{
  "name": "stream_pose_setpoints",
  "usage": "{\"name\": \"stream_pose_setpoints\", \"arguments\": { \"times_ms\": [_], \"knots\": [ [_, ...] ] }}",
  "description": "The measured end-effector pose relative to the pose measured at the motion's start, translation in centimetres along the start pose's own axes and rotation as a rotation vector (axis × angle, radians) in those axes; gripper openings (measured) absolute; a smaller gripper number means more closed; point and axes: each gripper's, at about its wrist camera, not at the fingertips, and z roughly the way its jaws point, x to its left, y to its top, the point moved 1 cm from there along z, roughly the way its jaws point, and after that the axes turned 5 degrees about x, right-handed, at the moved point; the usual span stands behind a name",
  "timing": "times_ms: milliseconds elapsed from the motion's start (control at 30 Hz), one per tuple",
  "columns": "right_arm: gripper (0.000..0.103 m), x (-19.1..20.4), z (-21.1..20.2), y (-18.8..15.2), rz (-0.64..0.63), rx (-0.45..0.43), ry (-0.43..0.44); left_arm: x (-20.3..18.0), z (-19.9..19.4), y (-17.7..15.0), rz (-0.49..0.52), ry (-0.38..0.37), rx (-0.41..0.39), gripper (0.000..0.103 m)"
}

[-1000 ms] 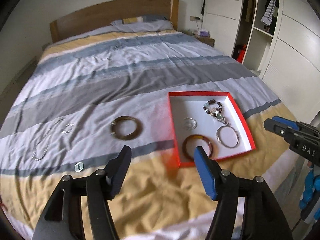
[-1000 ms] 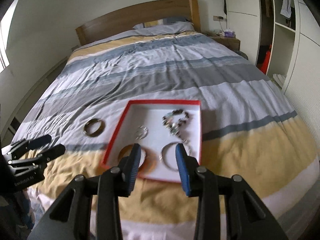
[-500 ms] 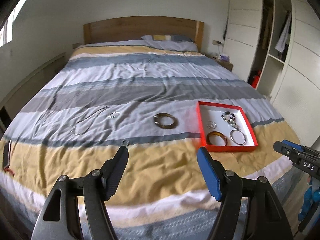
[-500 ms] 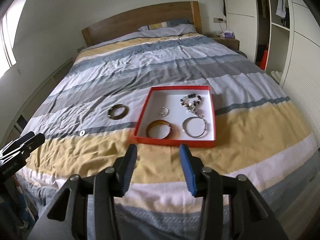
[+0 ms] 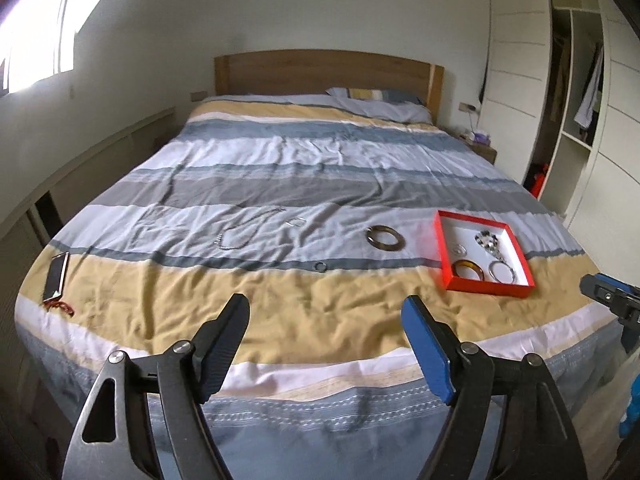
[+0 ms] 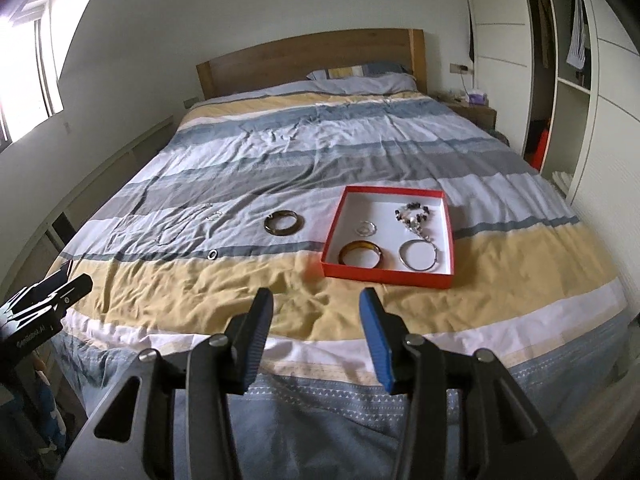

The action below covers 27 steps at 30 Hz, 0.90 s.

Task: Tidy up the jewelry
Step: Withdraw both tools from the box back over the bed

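— What's the room like?
— White walls, a bed with a wooden headboard.
— Light?
— A bright window left; a white wardrobe right.

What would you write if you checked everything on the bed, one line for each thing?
Surface: striped bed cover, wrinkled.
Job's things: red box holds an amber bangle, silver hoop, small ring and beaded bracelet. Outside it lie a dark bangle, chain necklace and tiny ring.
Clutter: phone at the bed's left edge.
Grippers: left tongs and right tongs open, empty, off the bed's foot.
Cables: nothing seen.
Surroundings: wooden headboard, wardrobe, window.
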Motion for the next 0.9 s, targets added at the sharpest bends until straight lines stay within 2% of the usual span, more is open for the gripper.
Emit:
{"name": "stream_pose_setpoints", "arguments": {
  "times_ms": [200,433,900],
  "knots": [
    [0.043,0.5,-1.9,0.1,-0.004,-0.032,-0.005,1.5,-1.5,-0.3,-0.041,0.02,-0.047,0.077],
    [0.043,1.1,-2.4,0.2,-0.018,-0.034,-0.005,2.8,-1.7,-0.3,-0.078,0.025,-0.053,0.077],
    [0.043,2.4,1.5,0.4,-0.042,0.03,0.026,5.1,2.3,-1.6,-0.123,0.036,0.031,0.077]
  ]
}}
